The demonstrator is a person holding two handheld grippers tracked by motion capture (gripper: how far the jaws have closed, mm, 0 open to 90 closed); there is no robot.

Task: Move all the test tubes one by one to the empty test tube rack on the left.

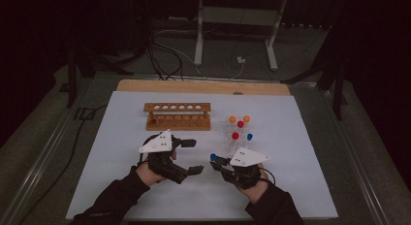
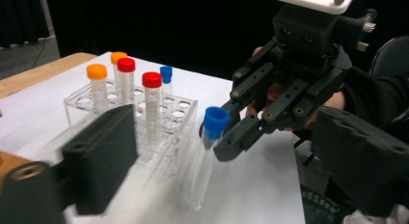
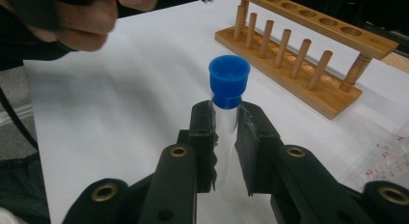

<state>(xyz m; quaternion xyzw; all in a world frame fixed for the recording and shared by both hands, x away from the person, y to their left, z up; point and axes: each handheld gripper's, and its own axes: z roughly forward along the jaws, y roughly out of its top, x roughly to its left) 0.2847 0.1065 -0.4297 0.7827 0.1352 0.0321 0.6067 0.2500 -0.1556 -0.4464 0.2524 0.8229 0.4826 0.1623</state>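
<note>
My right gripper (image 1: pixel 216 160) (image 3: pixel 225 125) is shut on a clear test tube with a blue cap (image 3: pixel 229 79) (image 2: pixel 215 120) (image 1: pixel 213 157), gripped just under the cap; the tube hangs tilted over the white mat. To its left my left gripper (image 1: pixel 193 157) (image 2: pixel 226 137) stands open, its jaws wide apart and facing the held tube, apart from it. A clear plastic rack (image 1: pixel 231 146) (image 2: pixel 185 110) behind the right gripper holds orange-capped tubes (image 1: pixel 239 119) (image 2: pixel 97 72), red-capped tubes (image 1: pixel 235 136) (image 2: pixel 152 80) and a blue-capped tube (image 1: pixel 249 136) (image 2: pixel 166 73).
An empty wooden tube rack (image 1: pixel 178 116) (image 3: pixel 308 45) with a row of holes and pegs stands at the back of the white mat (image 1: pixel 121 137). The wooden table edge (image 1: pixel 203 86) lies behind it. Cables and a metal stand are on the floor beyond.
</note>
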